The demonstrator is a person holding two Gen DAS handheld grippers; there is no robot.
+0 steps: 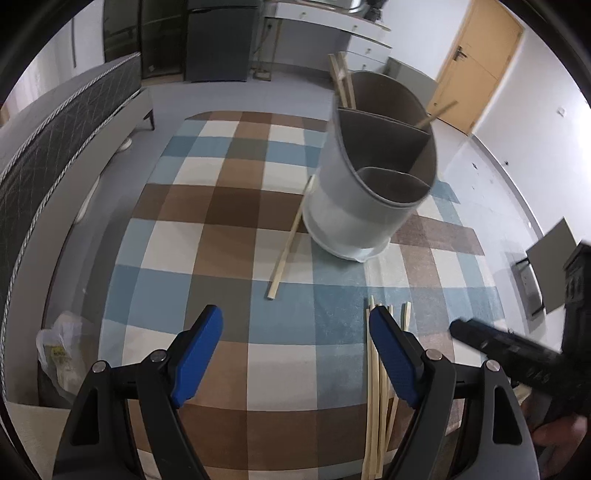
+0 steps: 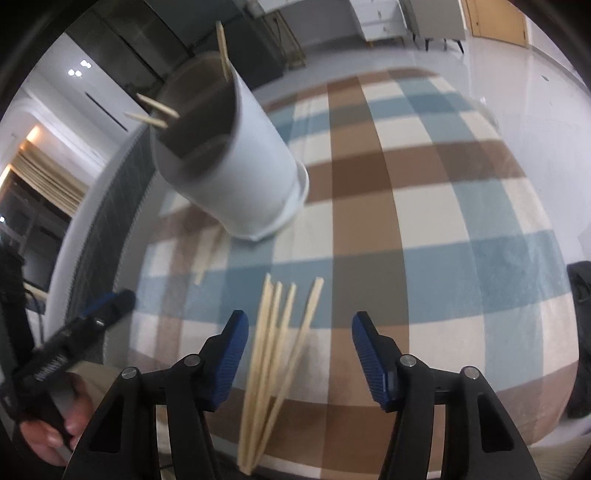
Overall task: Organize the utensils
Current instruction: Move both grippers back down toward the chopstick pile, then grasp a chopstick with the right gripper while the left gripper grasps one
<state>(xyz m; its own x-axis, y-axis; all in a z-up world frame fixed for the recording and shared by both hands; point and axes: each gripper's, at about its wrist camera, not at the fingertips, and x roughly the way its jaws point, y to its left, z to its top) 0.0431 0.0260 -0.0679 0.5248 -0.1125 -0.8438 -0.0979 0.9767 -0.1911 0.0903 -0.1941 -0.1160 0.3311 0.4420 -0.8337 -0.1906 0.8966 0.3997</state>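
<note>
A white utensil holder point(image 1: 364, 184) with grey inner compartments stands on the checked tablecloth point(image 1: 221, 221), with a few wooden chopsticks point(image 1: 341, 79) sticking out of its far compartments. One loose chopstick point(image 1: 290, 238) lies left of its base. A bundle of several chopsticks point(image 1: 376, 387) lies near the front edge, beside my left gripper's right finger. My left gripper point(image 1: 295, 325) is open and empty. In the right wrist view the holder point(image 2: 229, 155) is at upper left and the bundle point(image 2: 277, 354) lies between the open fingers of my right gripper point(image 2: 299, 328), which holds nothing.
A grey sofa point(image 1: 66, 140) runs along the table's left side. A plastic bag point(image 1: 61, 354) sits on the floor at lower left. A dark cabinet point(image 1: 218, 37), white drawers point(image 1: 354, 33) and a wooden door point(image 1: 476, 66) stand at the back. The right gripper's body point(image 1: 517, 354) is at right.
</note>
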